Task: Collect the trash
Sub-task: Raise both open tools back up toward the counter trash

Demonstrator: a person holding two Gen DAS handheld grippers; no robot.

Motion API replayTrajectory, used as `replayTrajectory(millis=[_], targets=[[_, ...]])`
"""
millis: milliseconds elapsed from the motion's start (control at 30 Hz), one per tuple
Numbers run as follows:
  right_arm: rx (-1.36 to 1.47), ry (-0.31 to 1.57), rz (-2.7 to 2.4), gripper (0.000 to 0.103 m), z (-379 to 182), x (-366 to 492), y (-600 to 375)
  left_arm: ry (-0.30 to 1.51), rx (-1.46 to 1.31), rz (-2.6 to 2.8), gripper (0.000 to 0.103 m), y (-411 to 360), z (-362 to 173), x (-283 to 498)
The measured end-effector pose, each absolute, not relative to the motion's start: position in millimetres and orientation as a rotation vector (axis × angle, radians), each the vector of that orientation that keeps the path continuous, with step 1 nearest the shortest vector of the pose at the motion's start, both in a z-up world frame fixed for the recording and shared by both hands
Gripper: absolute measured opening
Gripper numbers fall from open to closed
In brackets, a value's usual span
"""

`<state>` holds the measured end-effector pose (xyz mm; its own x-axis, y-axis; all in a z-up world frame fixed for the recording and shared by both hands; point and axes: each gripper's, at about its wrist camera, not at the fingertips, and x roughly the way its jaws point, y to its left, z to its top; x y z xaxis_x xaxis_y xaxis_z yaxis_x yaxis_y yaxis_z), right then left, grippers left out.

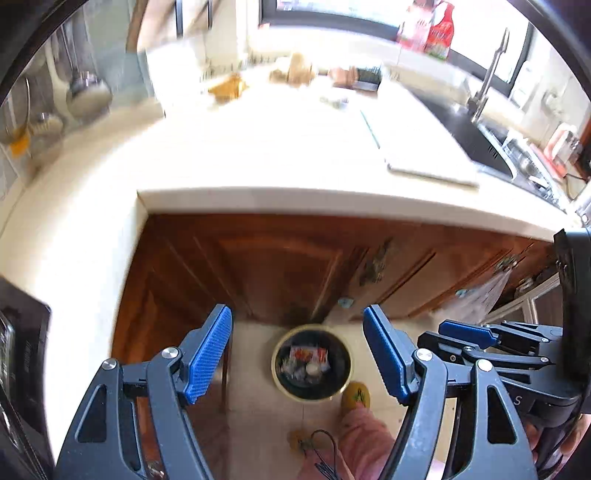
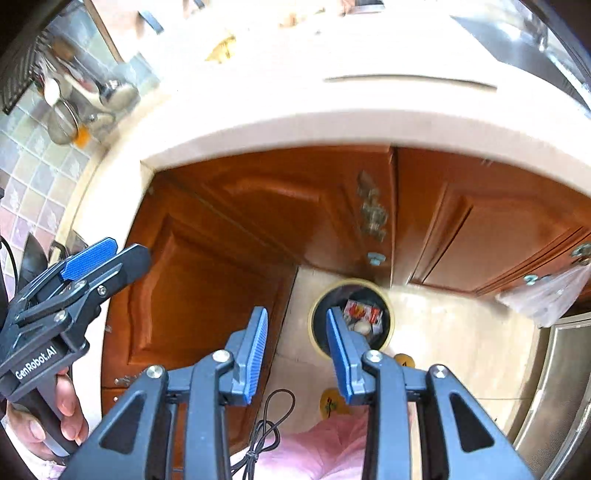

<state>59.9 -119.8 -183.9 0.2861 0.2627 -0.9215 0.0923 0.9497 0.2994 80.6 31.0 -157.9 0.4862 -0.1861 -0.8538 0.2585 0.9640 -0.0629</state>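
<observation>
Pale tabotop is wrong word avoided: the pale tabletop point(image 1: 280, 147) spans the upper view with blurred scraps, possibly trash, near its far edge point(image 1: 227, 86); below, on the floor, the round bin point(image 1: 311, 363) already holds wrappers. Both hand-held grippers are empty: left point(image 1: 297, 352) wide open, right point(image 2: 297, 352) partly open. Risk: motion blur hides scrap positions, so 1 grab could miss or knock debris off the edge.

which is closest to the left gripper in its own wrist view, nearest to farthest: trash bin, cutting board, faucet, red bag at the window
1. trash bin, on the floor below, seen between the open fingers of the left gripper.
2. cutting board, on the counter, right of centre.
3. faucet, over the sink at the right.
4. red bag, on the window sill at the back right.
</observation>
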Motion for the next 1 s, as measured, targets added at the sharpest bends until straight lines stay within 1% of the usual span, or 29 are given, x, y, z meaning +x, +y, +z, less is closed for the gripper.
replayTrajectory(millis=[433,533,733,800,900,967,1000], targets=[[0.231,1.043,0.035,0.034,-66.1,83.1,-129.7,0.755,0.064,-0.288,0.073,34.3,-45.9,104.6],[0.222,0.990,0.021,0.034,-43.2,93.6,-133.7,0.694,0.083,-0.283,0.077,34.2,-22.7,115.2],[0.221,0.897,0.007,0.034,-2.3,120.6,-145.8,0.602,0.146,-0.254,0.079,39.0,20.2,137.2],[0.231,0.870,0.012,0.034,7.8,127.2,-148.7,0.576,0.160,-0.240,0.084,42.4,31.6,146.5],[0.229,0.848,0.011,0.038,17.7,140.6,-151.7,0.558,0.165,-0.228,0.087,45.4,42.7,160.4],[0.225,0.839,0.016,0.044,21.5,151.6,-153.3,0.554,0.178,-0.217,0.087,44.0,45.3,170.9],[0.220,0.837,0.020,0.044,22.4,158.0,-153.6,0.552,0.189,-0.210,0.088,42.8,45.4,178.5]])
